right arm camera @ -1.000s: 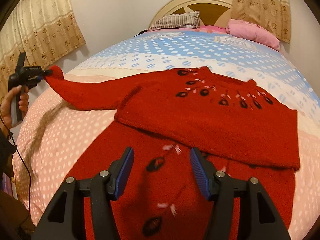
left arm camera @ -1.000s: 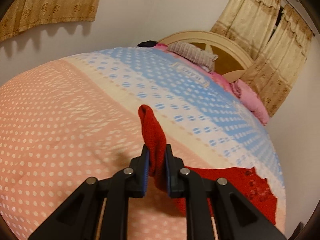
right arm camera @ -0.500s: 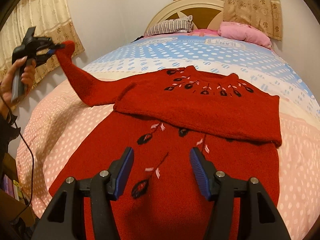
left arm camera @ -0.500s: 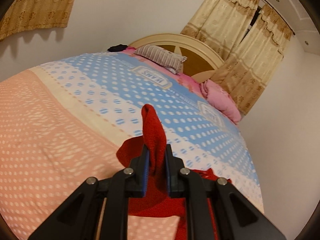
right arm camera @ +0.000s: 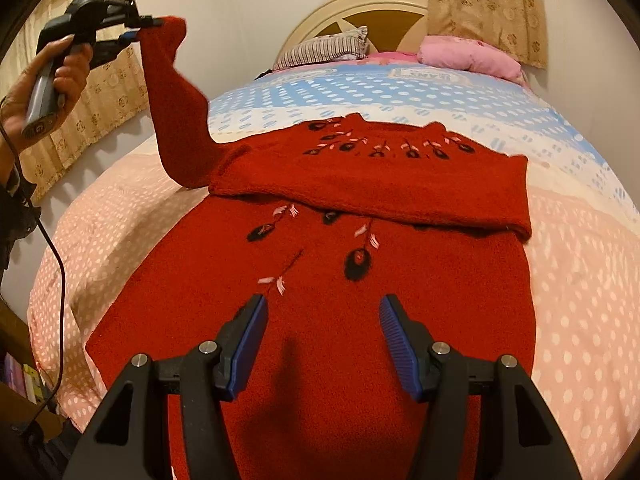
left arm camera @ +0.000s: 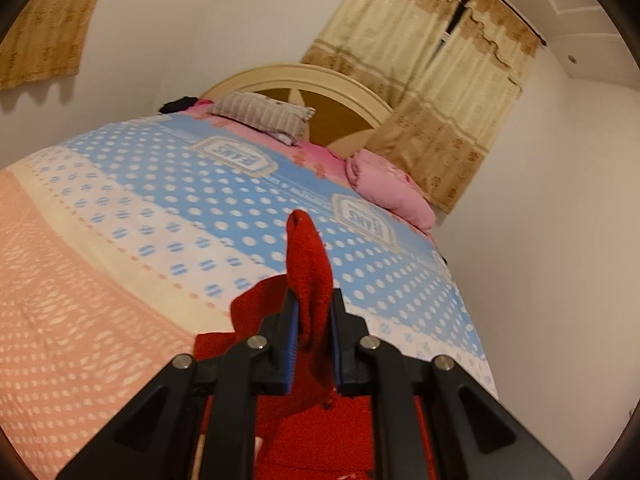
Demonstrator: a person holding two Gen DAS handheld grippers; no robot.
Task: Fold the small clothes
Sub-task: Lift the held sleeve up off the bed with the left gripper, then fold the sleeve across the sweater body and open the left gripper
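Item: red sweater [right arm camera: 360,280], lying flat on the dotted bedspread [right arm camera: 580,280], far half already folded toward the near hem

Left gripper [left arm camera: 312,336]: jaws clamped on the cuff of the left sleeve [right arm camera: 176,100]; since a second ago it has risen and swung inward, so the sleeve now slopes steeply up off the bed at far left

Right gripper [right arm camera: 320,340]: jaws about half open, empty, above the near body panel

Reading: sleeve fold across the body looks under way
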